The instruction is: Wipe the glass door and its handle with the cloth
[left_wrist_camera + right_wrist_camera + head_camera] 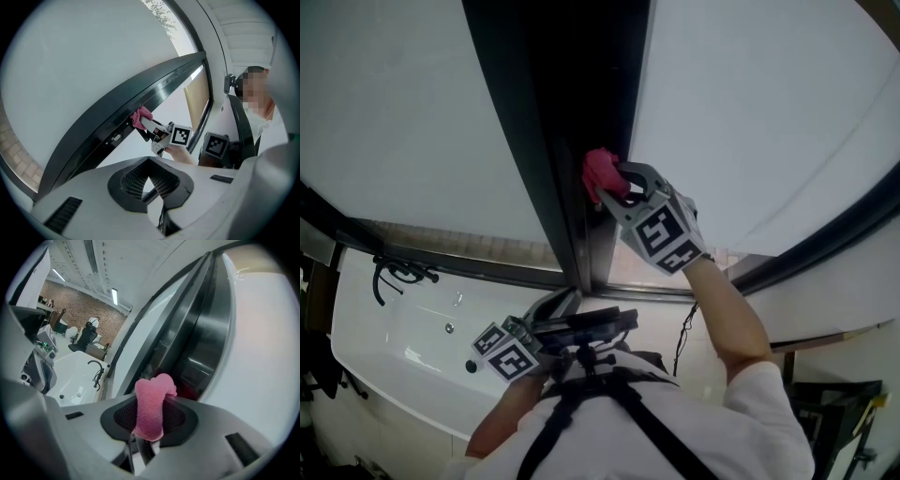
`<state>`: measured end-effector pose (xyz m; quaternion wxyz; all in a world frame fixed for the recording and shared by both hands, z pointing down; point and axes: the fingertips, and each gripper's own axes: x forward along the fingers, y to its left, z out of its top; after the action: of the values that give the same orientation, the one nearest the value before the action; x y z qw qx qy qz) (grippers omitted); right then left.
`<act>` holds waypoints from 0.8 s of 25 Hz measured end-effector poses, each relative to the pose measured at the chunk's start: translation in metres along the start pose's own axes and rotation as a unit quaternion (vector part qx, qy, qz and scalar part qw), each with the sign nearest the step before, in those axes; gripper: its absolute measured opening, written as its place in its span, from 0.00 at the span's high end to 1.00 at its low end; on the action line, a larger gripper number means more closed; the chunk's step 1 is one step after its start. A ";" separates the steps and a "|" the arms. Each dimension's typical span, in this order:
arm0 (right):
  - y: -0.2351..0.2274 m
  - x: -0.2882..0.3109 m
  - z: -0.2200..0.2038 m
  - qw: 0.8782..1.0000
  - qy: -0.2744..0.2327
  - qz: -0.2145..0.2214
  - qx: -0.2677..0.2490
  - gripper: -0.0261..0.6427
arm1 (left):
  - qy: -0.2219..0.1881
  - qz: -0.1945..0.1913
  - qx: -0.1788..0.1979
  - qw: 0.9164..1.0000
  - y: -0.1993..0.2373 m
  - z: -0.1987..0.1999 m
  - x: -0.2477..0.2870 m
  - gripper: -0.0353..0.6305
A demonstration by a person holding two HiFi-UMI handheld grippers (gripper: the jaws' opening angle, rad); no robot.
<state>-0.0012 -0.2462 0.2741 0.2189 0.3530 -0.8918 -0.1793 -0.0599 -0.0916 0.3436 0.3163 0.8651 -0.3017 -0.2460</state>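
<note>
At far left sits a white basin with a black tap; it plays no part in the task. My left gripper hangs low near my chest, jaws together with nothing between them, well apart from the door. Next comes the left glass pane, frosted white. Then comes the dark door frame, whose long axis runs bottom to top in the head view. The pink cloth is pressed against this frame, about midway up its visible length. My right gripper is clamped on the cloth, and a folded end sticks out past the fingertips toward the frame. To the right lies the second glass pane, just beside the cloth. I cannot pick out the handle with certainty; a small fitting shows on the frame in the left gripper view. Judgement: the right gripper is the working one, and the next stroke should run along the frame's long axis or step sideways onto the glass
</note>
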 end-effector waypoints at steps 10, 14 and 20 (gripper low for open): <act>-0.004 -0.021 -0.005 0.997 0.023 -0.029 -0.065 0.81 | -0.002 0.002 -0.001 1.000 -0.001 -0.001 0.000 0.96; -0.008 -0.034 -0.008 0.994 0.037 -0.046 -0.089 0.81 | 0.000 0.000 -0.003 1.000 -0.001 -0.002 0.000 0.96; -0.019 -0.056 -0.034 0.994 0.049 -0.084 -0.056 0.81 | 0.007 -0.003 -0.008 1.000 0.002 -0.002 0.004 0.96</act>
<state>0.0640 -0.2252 0.2788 0.2663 0.4222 -0.8357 -0.2289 -0.0568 -0.0946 0.3452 0.3246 0.8650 -0.2949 -0.2437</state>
